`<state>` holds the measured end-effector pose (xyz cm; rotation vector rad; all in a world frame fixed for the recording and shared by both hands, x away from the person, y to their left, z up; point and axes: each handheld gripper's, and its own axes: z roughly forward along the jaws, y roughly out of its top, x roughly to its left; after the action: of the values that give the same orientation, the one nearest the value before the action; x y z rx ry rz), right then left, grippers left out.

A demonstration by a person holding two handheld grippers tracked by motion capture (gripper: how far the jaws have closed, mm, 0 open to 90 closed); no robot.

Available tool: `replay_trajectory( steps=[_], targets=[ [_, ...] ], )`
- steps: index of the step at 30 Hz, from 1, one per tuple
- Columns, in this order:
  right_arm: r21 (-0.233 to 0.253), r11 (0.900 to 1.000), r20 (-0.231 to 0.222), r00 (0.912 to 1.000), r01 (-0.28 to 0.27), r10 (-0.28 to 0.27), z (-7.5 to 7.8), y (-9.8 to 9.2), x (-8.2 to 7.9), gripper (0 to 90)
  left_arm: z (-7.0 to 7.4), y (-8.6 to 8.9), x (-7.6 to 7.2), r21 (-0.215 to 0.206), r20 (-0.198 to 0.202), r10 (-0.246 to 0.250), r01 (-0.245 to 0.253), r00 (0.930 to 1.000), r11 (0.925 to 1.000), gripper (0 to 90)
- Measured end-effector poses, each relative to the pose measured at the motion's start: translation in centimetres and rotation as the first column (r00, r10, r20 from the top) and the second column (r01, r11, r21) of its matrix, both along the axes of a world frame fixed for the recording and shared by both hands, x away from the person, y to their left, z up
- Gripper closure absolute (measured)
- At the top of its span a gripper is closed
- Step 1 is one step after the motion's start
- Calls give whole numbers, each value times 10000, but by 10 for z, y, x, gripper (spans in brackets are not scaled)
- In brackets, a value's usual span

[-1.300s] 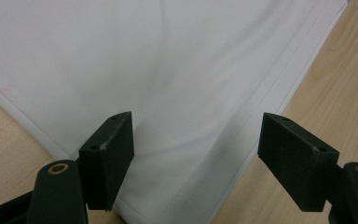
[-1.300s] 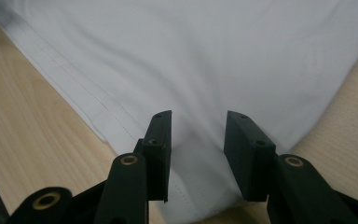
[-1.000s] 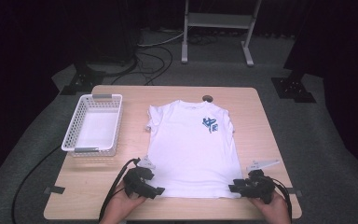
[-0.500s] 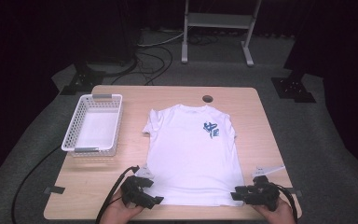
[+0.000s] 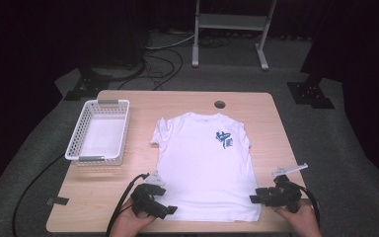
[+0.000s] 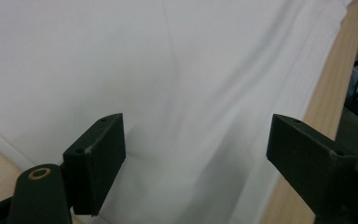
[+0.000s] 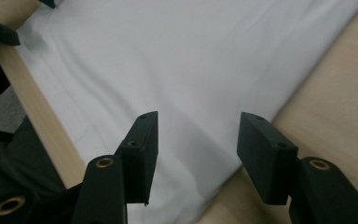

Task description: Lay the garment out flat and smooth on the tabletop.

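1. White T-shirt (image 5: 205,165) lies flat, face up, on the wooden table (image 5: 128,197); collar points away from the person and the hem runs along the near edge. Blue print (image 5: 223,139) sits on the chest.
2. Change over the last second: the shirt has slid toward the person. Its collar has moved off the cable hole (image 5: 219,104) and now lies well apart from it, and the hem has come close to the near table edge.
3. Both hands have drawn back with it. Left gripper (image 5: 167,209) is at the hem's left corner, right gripper (image 5: 254,198) at the hem's right corner.
4. Jaw state: in the left gripper view the jaws stand wide apart over the cloth (image 6: 191,93); in the right gripper view they also stand parted, cloth (image 7: 191,70) between them, nothing pinched.
5. Reading: the drag looks finished and the corners released. Shirt is likely positioned for folding; next grasp probably retakes the hem.
6. White basket (image 5: 98,131) stands empty, left of the shirt and apart from it.
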<state>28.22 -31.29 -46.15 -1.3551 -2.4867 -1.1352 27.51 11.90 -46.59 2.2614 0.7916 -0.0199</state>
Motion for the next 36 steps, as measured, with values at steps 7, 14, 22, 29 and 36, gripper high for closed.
replay_trajectory(
  steps=[7,14,22,29,36],
  targets=[
    [165,9978,188,9978,640,-643,2,-10,37,468,-2,-6,24,-194,202,291,-287,9994,9994,172],
    [263,9909,419,9903,1318,-1328,6,-15,80,467,-4,-10,33,-234,344,346,-339,9988,9992,172],
    [-14,9786,547,9772,2057,-2053,11,-14,132,483,-5,-10,31,-191,568,244,-234,9981,9995,171],
    [-227,9671,723,9652,2534,-2512,16,-8,170,510,-6,-10,29,-78,758,156,-151,9970,9999,170],
    [-469,9485,605,9487,3133,-3104,13,-6,197,537,-6,-11,27,8,901,135,-136,9958,9999,162]
  ],
)
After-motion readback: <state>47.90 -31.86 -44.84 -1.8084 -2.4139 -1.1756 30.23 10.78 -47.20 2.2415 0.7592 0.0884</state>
